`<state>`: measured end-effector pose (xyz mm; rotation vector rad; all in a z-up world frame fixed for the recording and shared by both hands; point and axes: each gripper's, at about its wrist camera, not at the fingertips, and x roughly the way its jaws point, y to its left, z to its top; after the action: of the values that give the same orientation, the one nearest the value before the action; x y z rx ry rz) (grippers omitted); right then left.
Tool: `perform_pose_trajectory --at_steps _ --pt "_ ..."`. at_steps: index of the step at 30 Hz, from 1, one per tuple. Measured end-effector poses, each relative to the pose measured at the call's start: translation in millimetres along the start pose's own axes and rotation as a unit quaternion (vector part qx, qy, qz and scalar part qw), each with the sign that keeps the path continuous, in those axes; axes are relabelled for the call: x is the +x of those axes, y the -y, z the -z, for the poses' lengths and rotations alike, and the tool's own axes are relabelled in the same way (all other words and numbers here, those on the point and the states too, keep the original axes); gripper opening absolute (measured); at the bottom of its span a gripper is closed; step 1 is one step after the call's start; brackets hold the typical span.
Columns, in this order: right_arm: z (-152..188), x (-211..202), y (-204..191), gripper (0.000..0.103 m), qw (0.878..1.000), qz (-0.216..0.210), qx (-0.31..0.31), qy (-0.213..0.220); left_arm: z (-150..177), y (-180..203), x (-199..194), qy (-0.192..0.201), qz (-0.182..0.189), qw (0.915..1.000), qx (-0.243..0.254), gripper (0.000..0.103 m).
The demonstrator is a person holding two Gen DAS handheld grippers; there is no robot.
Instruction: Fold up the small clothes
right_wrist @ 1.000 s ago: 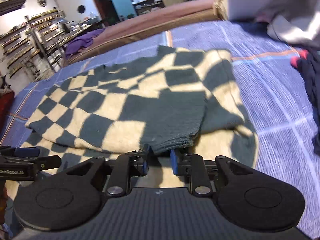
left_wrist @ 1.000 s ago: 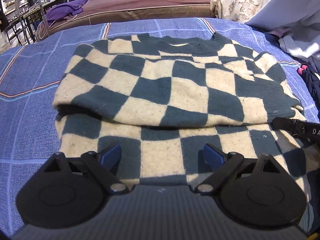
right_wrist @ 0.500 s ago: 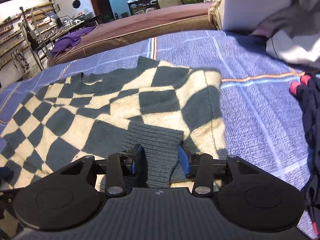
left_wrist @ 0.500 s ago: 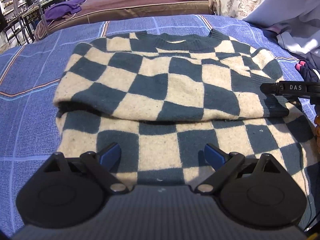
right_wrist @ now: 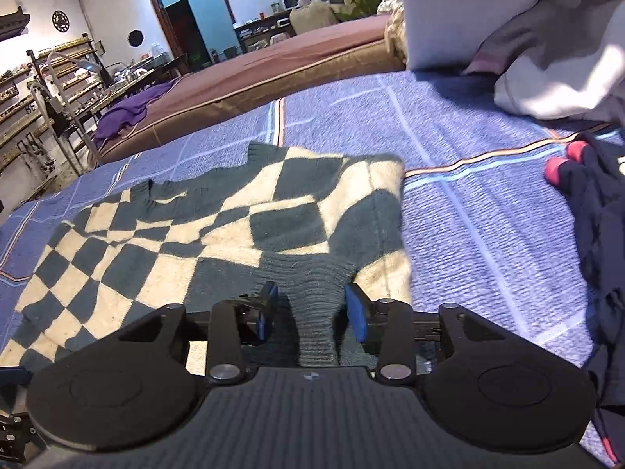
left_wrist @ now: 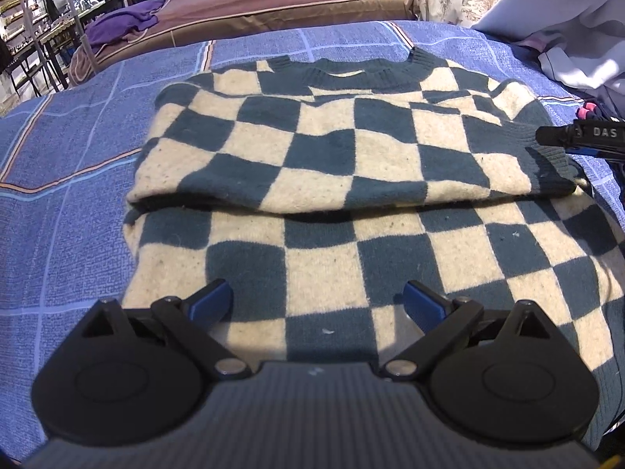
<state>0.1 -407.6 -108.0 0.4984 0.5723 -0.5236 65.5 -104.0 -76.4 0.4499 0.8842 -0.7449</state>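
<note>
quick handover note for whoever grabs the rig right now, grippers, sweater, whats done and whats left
Left gripper: open, empty, over the sweater's near hem.
Right gripper: jaws have just been opening; the ribbed cuff lies between them, no longer pinched.
Checkered sweater: flat on the blue bedspread, collar far.
Done: sleeve folded across the chest.
Left: probably fold the bottom up to the collar and tidy.

My left gripper point(left_wrist: 318, 301) tilts steeply down, jaws spread wide, nothing between the blue pads point(left_wrist: 211, 300). My right gripper point(right_wrist: 311, 310) points down more shallowly; its jaws have just been opening, a ribbed cuff point(right_wrist: 314, 312) lying loose between them, pads clear.
</note>
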Motion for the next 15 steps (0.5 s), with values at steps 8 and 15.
perform_pose_trajectory --at_steps 8,15 --pt "51.3 -95.0 8.1 0.094 0.995 -0.066 -0.062 -0.038 42.7 -66.8 -55.7 0.020 -0.015 0.9990 -0.037 0.097" --pt "104.0 -128.8 19.5 0.094 0.993 -0.058 -0.043 -0.090 95.1 -126.1 -75.5 -0.002 -0.012 0.9935 -0.113 0.093"
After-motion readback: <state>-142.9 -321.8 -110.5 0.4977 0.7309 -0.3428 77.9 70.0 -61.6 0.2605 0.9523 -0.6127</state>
